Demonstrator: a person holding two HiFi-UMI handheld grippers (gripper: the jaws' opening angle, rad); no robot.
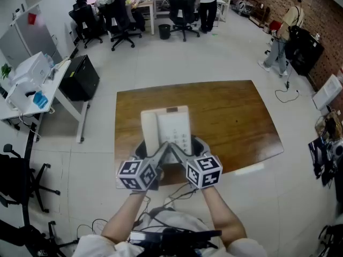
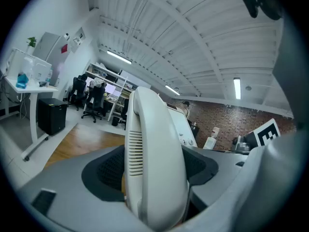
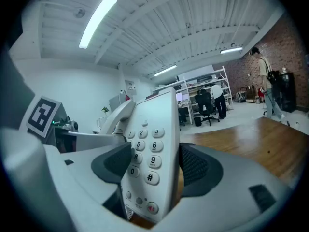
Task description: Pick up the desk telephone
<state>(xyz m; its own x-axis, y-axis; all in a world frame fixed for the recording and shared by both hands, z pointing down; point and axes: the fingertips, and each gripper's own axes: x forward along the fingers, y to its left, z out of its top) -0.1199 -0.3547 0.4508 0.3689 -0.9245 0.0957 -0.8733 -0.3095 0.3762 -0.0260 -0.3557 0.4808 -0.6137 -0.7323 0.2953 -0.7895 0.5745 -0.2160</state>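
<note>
The white desk telephone (image 1: pixel 167 127) hangs over the brown wooden table (image 1: pixel 236 116), held at its near end from both sides. My left gripper (image 1: pixel 154 155) is shut on the handset side; in the left gripper view the handset (image 2: pixel 153 149) fills the gap between the dark pads (image 2: pixel 104 170). My right gripper (image 1: pixel 185 153) is shut on the keypad side; the number keys (image 3: pixel 147 151) stand tilted between its pads (image 3: pixel 195 170). The phone's underside is hidden.
A black box (image 1: pixel 80 78) and a white desk (image 1: pixel 32 90) stand left of the table. Office chairs (image 1: pixel 120 20) and shelves are at the back. People stand at the back (image 1: pixel 206 4) and by the brick wall (image 1: pixel 284 33). Cables (image 1: pixel 286 92) lie on the floor.
</note>
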